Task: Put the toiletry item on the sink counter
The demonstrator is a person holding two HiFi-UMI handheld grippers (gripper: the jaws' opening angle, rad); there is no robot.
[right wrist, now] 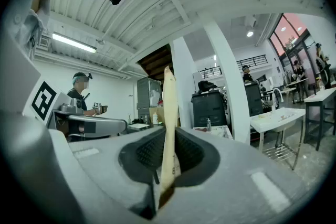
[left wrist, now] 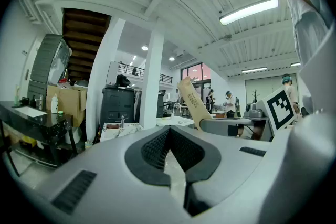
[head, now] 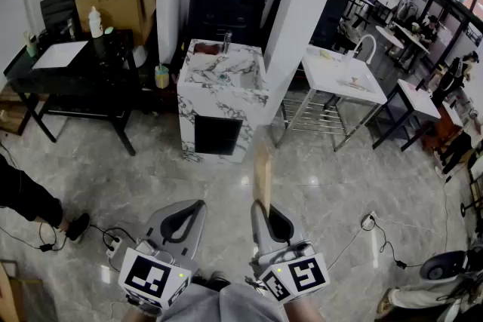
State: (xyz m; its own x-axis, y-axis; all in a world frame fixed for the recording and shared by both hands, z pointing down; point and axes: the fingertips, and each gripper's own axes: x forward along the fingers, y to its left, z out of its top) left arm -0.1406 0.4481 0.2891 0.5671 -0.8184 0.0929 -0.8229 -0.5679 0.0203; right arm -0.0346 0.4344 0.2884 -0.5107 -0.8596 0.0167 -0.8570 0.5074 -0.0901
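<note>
**Carton held clear of the sink counter: risks of the approach**

The right gripper pinched the lower end of a flat, tan cardboard toiletry carton, which projected far beyond its narrowly set jaws. The left gripper was closed on nothing. The white marble-patterned sink counter stood well apart, ahead. Gripped at one end only, the carton could pivot or slip during the approach, or catch the counter's rim.
</note>
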